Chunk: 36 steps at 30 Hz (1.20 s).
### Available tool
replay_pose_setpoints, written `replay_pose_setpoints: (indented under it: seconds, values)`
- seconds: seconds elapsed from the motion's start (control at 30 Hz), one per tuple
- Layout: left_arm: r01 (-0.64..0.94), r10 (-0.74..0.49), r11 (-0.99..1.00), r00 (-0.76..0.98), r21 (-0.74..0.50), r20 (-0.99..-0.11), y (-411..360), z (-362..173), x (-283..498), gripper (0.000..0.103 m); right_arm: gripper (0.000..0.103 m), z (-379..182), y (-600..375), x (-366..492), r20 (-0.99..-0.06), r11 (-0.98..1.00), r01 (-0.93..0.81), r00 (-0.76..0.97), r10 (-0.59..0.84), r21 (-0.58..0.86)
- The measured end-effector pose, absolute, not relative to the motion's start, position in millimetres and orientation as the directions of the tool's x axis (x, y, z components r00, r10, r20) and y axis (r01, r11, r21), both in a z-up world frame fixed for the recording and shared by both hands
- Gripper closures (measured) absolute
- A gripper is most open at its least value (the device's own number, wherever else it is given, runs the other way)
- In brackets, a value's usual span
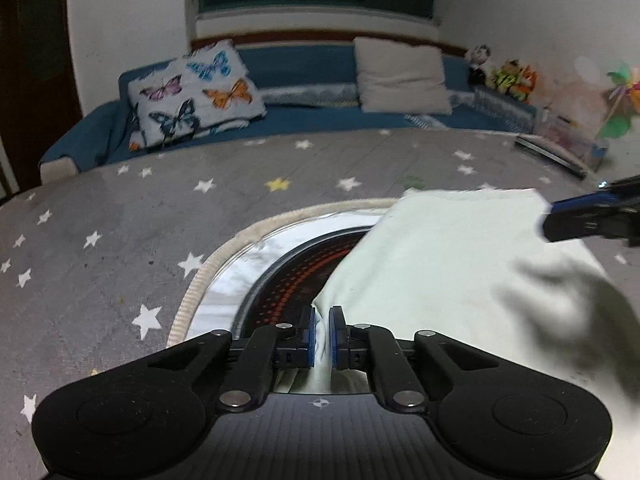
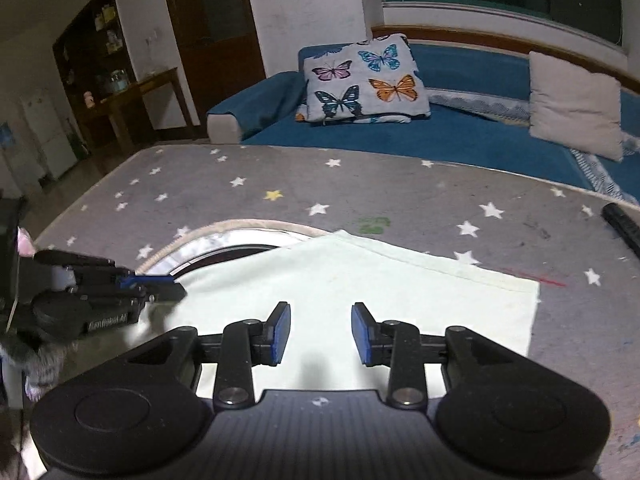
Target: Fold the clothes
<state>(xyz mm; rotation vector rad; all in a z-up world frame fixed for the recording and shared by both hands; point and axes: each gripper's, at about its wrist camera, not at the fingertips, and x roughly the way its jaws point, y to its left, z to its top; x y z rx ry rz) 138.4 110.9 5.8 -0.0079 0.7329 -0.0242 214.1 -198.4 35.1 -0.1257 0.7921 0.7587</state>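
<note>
- The left gripper (image 1: 320,334) is clamped on a fold of a pale cloth (image 1: 448,280), the fabric pinched between its two blue pads (image 1: 307,336) with only a thin strip of white showing between them.
- The cloth spreads ahead and to the right of the left gripper, lying mostly flat on a grey mat with white stars (image 1: 120,216); its far edge shows a stitched hem.
- To the left of the pinched fold, just ahead of the left gripper, a round dish with a dark, orange-dotted centre and a cream rope-like rim (image 1: 224,248) lies partly under the cloth.
- The right gripper (image 2: 321,334) hangs over the near part of the cloth (image 2: 360,280) with its jaws wide apart and nothing between them; its shadow falls on the fabric.
- In the right wrist view, the left gripper (image 2: 176,286) reaches in from the left and meets the cloth at its left edge.
- Beyond the mat, well ahead of both grippers, a blue sofa (image 2: 460,136) carries a butterfly-print cushion (image 2: 360,80) and a plain beige pillow (image 2: 576,104).
</note>
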Motion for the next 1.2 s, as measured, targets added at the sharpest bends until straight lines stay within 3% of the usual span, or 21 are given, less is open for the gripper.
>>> replay_pose_setpoints:
  seconds: [0.5,0.63,0.73,0.93,1.2]
  values:
    - [0.198,-0.087,0.974,0.778,0.111,-0.623,24.2,2.3,86.5,0.096,0.070,20.5,-137.8,210.7,-0.696,0.667,-0.702,0.348,0.628,0.251]
    - [0.221,-0.113,0.971,0.761,0.091,-0.639,21.3,-5.2,84.3,0.095,0.072,1.5,-126.2,206.2,-0.750,0.702,-0.686,0.359,0.555,0.191]
    - [0.230,-0.140,0.971,0.752,0.058,-0.644,26.9,-2.4,82.5,0.092,0.081,-9.8,-135.2,205.7,-0.779,0.723,-0.668,0.354,0.518,0.178]
    - [0.190,-0.177,0.981,0.758,-0.047,-0.627,49.9,17.6,85.7,0.091,0.081,-17.9,-165.8,205.5,-0.777,0.729,-0.646,0.332,0.535,0.227]
    - [0.051,-0.142,0.987,0.701,-0.150,-0.699,74.6,2.2,136.9,0.068,0.083,-21.2,-180.6,206.6,-0.749,0.717,-0.632,0.314,0.583,0.293]
